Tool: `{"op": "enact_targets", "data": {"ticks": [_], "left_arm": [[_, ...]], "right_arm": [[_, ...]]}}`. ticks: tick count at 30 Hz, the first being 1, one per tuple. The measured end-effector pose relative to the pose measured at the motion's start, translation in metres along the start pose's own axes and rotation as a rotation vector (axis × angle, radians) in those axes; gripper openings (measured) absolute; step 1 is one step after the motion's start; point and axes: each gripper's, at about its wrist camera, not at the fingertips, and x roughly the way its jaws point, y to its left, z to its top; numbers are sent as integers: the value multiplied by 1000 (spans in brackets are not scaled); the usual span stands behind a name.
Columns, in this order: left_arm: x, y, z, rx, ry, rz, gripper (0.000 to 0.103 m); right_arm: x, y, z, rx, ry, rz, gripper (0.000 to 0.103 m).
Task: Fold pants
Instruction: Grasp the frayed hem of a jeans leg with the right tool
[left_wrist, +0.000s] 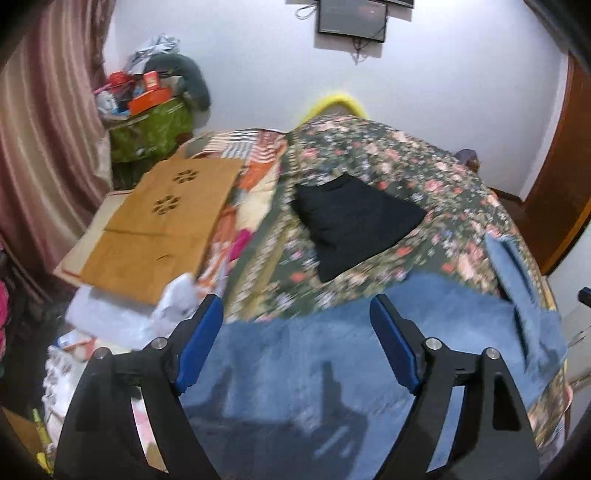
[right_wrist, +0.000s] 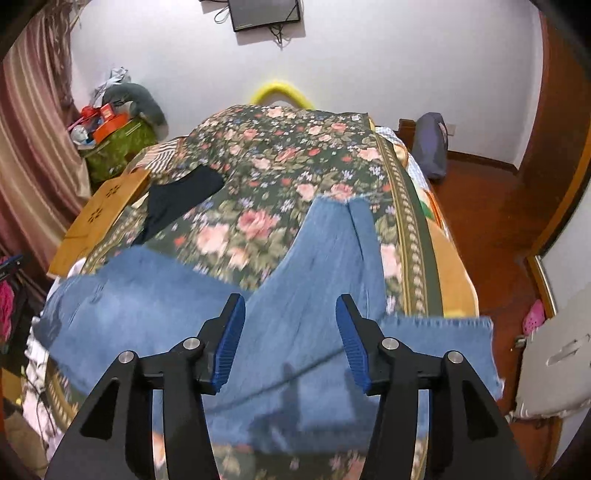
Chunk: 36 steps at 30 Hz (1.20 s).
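While your left gripper and right gripper hang spread wide, gripping nothing, soft blue denim pants with frayed hems sprawl across the floral bedspread.

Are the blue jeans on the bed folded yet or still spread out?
Spread out. The blue denim jeans lie open on the floral bedspread, legs splayed apart.

Both wrist views low over bed
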Motion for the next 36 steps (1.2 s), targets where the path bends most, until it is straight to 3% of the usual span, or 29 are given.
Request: {"op": "enact_targets", "data": {"ticks": [7,13,25,27,29,30,31,33,36], "left_arm": [[49,-50,40,55,3,-33,84],[97,-67,60,76,44,-41,85],[162,-90,57,131,140,-18,85],[165,-93,55,140,145,-20,85],[166,-97,52,153,149,-16,85],[166,-99,50,162,151,-14,85],[167,-102,48,171,155,-12,85],[167,-106,45,183,164,-10,85],[163,-112,40,193,185,-19,85]], "right_arm": [[63,-13,38,1,45,-2,47],[130,-23,65,13,95,-6,47],[241,-37,89,51,219,-32,47],[246,-37,88,41,201,-37,47],[248,-37,90,36,193,-46,38],[249,-39,89,40,190,-64,24],[250,-41,89,46,192,-63,18],[250,-44,90,45,199,-63,9],[243,-47,92,46,204,-56,6]]}}
